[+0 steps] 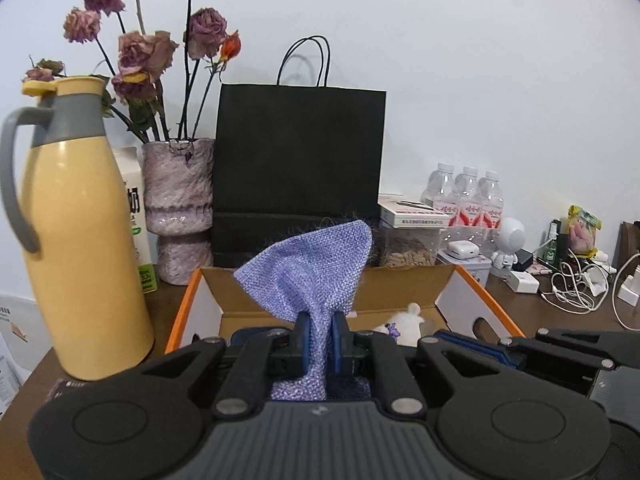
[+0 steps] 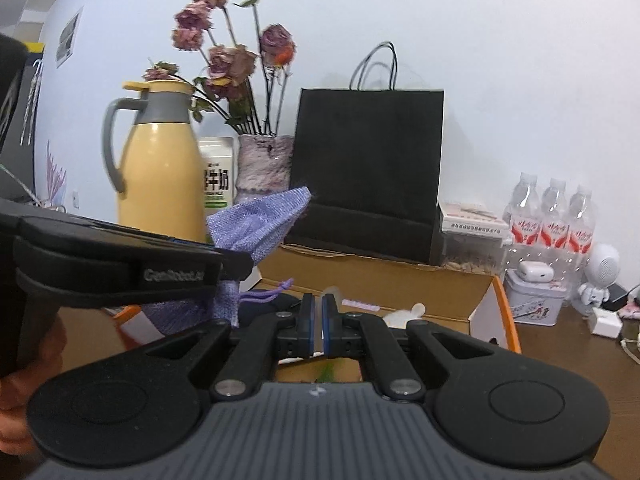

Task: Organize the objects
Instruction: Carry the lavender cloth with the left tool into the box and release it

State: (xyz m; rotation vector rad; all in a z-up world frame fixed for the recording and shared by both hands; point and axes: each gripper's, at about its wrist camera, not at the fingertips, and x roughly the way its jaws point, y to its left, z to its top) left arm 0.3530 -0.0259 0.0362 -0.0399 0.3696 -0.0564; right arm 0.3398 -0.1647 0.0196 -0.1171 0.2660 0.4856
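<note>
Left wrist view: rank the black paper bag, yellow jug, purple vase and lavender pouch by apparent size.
1. Black paper bag.
2. Yellow jug, though nearness inflates it.
3-4. Purple vase and lavender pouch: alike; unranked.

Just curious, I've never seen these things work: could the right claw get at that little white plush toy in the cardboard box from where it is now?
Probably yes. The right claw hangs over the open cardboard box, with the white plush toy just ahead and nothing between them. But its jaws are shut and would have to open first.

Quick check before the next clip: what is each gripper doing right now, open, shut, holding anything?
Left gripper: shut on the purple woven pouch.
Right gripper: shut; a thin pale sliver shows between the pads, unidentifiable.
</note>
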